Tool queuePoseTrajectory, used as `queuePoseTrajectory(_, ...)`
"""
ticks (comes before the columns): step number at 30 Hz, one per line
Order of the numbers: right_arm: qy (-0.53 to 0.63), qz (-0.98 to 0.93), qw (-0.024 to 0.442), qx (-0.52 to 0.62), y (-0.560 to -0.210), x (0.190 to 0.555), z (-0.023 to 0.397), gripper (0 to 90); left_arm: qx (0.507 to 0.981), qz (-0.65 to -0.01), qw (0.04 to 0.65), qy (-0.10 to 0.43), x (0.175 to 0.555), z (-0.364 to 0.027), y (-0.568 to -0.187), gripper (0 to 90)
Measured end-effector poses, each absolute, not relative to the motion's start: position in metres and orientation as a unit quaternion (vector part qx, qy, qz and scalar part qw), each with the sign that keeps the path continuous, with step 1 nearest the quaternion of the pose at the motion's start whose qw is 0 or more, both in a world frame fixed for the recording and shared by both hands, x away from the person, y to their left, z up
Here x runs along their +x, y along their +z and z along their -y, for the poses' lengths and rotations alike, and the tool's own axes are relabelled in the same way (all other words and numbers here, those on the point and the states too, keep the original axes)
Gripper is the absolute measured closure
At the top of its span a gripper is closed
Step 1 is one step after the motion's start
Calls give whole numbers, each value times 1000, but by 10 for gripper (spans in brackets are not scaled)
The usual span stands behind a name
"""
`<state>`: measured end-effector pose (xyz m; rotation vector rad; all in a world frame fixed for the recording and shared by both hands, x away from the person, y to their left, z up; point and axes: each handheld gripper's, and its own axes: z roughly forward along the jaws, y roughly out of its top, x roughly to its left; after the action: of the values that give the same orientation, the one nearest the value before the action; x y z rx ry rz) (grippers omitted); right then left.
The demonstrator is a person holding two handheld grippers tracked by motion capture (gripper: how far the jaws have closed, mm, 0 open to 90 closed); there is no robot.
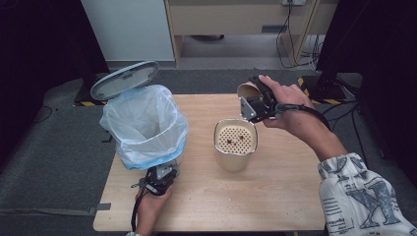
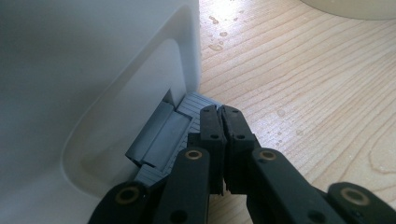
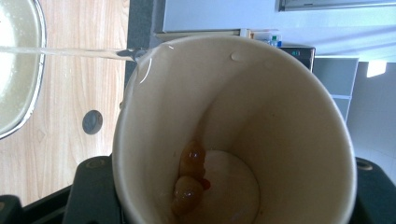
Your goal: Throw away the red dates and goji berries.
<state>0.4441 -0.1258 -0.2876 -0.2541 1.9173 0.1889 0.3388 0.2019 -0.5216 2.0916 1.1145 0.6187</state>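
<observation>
A white pedal bin (image 1: 145,125) lined with a pale blue bag stands at the table's left, its grey lid (image 1: 124,79) raised. My left gripper (image 2: 222,112) is shut, its tips resting on the bin's grey foot pedal (image 2: 159,135). Right of the bin stands a beige container (image 1: 235,140) with a perforated strainer top that holds a few dark bits. My right gripper (image 1: 251,101) is shut on a paper cup (image 1: 247,90), tipped on its side above that container. A thin stream of liquid (image 3: 70,52) runs from the cup's rim. Amber lumps (image 3: 191,179) cling inside the cup (image 3: 280,116).
The wooden table (image 1: 275,196) has open room at the front and right. Water drops (image 2: 215,46) lie on the wood beside the bin. Grey carpet surrounds the table, with cables (image 1: 295,44) and a dark stand at the back right.
</observation>
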Motion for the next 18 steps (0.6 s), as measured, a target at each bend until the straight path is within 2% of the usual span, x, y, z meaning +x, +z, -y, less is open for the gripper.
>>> queuePoseTrajectory(18,43,-802,581,-135,-289,442,121,365,803,-428,340,238,339,-202,-522,872)
